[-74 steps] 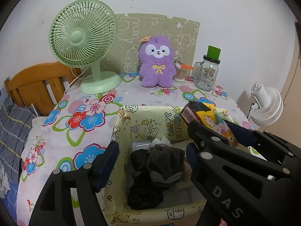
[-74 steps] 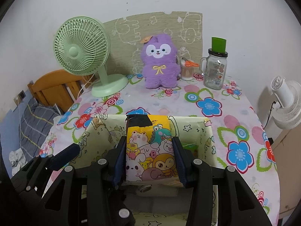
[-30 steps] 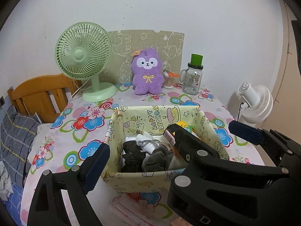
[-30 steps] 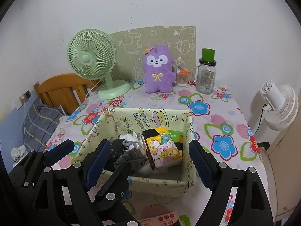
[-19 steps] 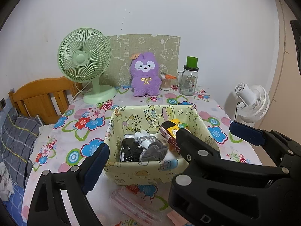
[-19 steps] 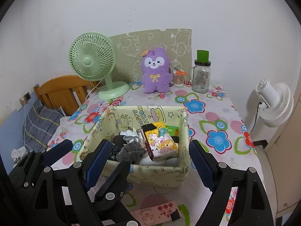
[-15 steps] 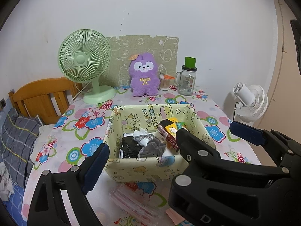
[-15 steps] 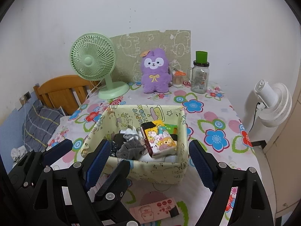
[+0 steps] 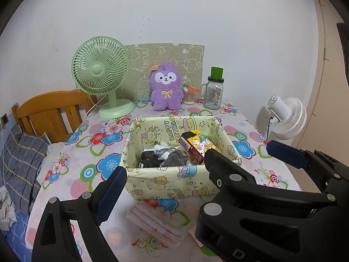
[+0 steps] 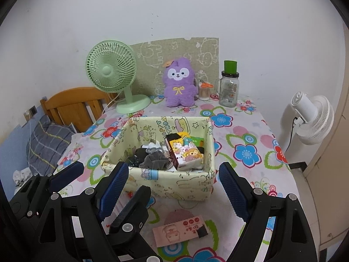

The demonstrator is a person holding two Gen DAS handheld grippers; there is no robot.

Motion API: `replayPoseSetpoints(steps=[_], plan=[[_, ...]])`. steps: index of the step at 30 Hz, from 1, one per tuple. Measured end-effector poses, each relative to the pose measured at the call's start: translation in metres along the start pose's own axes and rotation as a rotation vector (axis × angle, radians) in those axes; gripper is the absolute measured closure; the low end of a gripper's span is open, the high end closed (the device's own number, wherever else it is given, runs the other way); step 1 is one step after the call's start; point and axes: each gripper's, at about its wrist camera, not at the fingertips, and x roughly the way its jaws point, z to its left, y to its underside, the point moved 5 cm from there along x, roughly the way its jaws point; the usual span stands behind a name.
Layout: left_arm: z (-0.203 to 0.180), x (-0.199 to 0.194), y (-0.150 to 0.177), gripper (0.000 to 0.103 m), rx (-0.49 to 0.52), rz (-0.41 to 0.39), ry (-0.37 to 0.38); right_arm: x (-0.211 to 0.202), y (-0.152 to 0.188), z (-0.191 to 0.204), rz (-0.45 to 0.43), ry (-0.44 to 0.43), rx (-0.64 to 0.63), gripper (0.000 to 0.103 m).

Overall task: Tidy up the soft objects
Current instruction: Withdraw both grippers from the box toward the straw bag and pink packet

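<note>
The right gripper (image 10: 172, 176) hangs over the near edge of the table (image 10: 246, 131) with its blue-padded jaws spread wide and nothing between them. The left gripper (image 9: 196, 163) sits just beside it, on its left, jaws likewise wide apart and empty; in the left wrist view the right gripper's black frame crosses the lower right of the picture.

Ahead of both, toward the middle of the table, stands the yellow cartoon-print fabric box (image 10: 192, 183). Its near wall lies just beyond the fingertips, not touching them.

Inside the box, the dark and grey socks (image 10: 150, 159) are heaped at the left side. The cartoon-animal pack (image 10: 185, 152) lies at the right side, against the right wall, tilted with its dark-capped end raised. Its long axis runs from the near wall toward the far wall, dark end pointing away and slightly left.

On the table's near edge lie a pink card (image 10: 181, 231), below the right gripper, and a clear packet (image 9: 152, 220) with pink stripes.
</note>
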Motion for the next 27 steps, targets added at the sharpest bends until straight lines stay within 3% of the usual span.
replayPoseSetpoints(steps=[27], plan=[[-0.001, -0.025, 0.034, 0.009, -0.008, 0.003, -0.004, -0.026, 0.034, 0.007, -0.006, 0.024, 0.005, 0.016]])
